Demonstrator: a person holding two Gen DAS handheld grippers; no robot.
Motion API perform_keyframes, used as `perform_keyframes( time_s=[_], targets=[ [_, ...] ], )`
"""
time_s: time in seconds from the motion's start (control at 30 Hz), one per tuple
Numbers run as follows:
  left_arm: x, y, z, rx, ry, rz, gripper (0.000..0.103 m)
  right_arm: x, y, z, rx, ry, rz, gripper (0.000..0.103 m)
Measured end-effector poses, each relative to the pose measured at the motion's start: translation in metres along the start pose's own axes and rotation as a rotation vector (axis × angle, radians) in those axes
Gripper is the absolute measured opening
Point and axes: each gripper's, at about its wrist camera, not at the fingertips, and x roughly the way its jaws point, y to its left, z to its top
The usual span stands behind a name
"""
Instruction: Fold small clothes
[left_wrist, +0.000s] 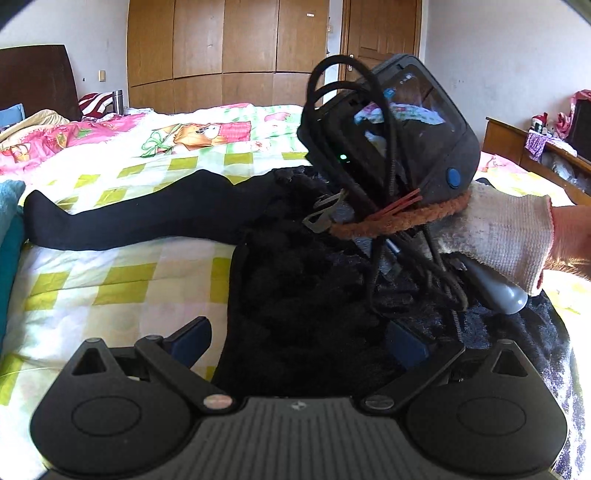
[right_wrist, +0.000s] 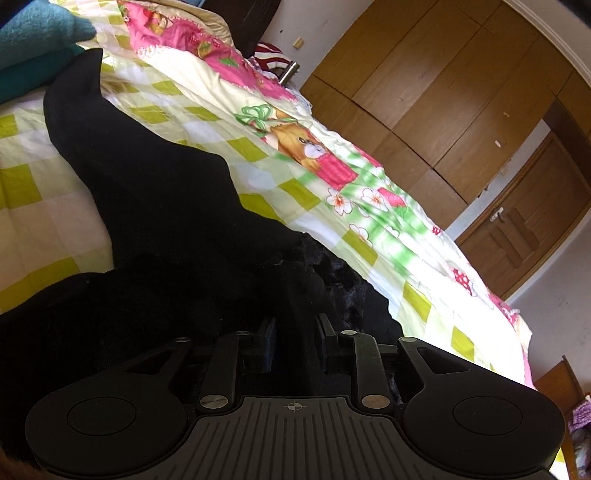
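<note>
Black fleece-lined leggings (left_wrist: 295, 280) lie on the bed, one leg (left_wrist: 140, 214) stretched out to the left. My left gripper (left_wrist: 299, 343) is open just above the bunched waist part, its fingers (left_wrist: 192, 339) wide apart on either side of the fabric edge. The right gripper's body (left_wrist: 391, 129), wrapped in black cables, shows beyond it, held by a gloved hand (left_wrist: 498, 236). In the right wrist view, my right gripper (right_wrist: 297, 341) is shut on a fold of the leggings (right_wrist: 155, 206), with black cloth pinched between its fingers (right_wrist: 269, 347).
The bed is covered by a yellow-green checked quilt (left_wrist: 110, 280) with pink cartoon prints. Teal folded fabric (right_wrist: 33, 48) sits at the left edge. A wooden wardrobe (left_wrist: 229, 51) and door stand behind; a cluttered wooden shelf (left_wrist: 535, 147) is at right.
</note>
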Motion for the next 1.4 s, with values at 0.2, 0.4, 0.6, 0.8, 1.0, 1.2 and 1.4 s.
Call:
perform_keyframes(
  time_s=[0.2, 0.4, 0.6, 0.8, 1.0, 1.2, 1.4],
  targets=[
    [-0.002, 0.008, 0.002, -0.023, -0.013, -0.004, 0.103, -0.009, 0.004, 0.013, 0.054, -0.065, 0.030, 0.006],
    [0.002, 0.012, -0.001, -0.039, 0.000, -0.020, 0.103, -0.018, 0.014, 0.013, 0.006, -0.102, 0.127, 0.006],
    [0.000, 0.004, -0.002, -0.002, -0.009, -0.001, 0.103, -0.011, 0.009, 0.012, 0.086, -0.052, 0.203, 0.008],
    [0.002, 0.003, -0.003, 0.010, -0.001, 0.017, 0.103, -0.032, -0.027, 0.011, 0.237, -0.054, 0.213, 0.015],
    [-0.005, -0.014, 0.010, 0.076, -0.048, 0.042, 0.103, -0.103, -0.123, -0.063, 0.488, -0.047, 0.030, 0.022],
    [0.007, -0.065, 0.037, 0.223, -0.085, -0.028, 0.103, -0.129, -0.157, -0.170, 0.603, 0.143, -0.124, 0.027],
    [0.058, -0.118, 0.067, 0.362, -0.069, -0.057, 0.103, -0.095, -0.156, -0.185, 0.757, 0.116, -0.093, 0.028]
  ],
)
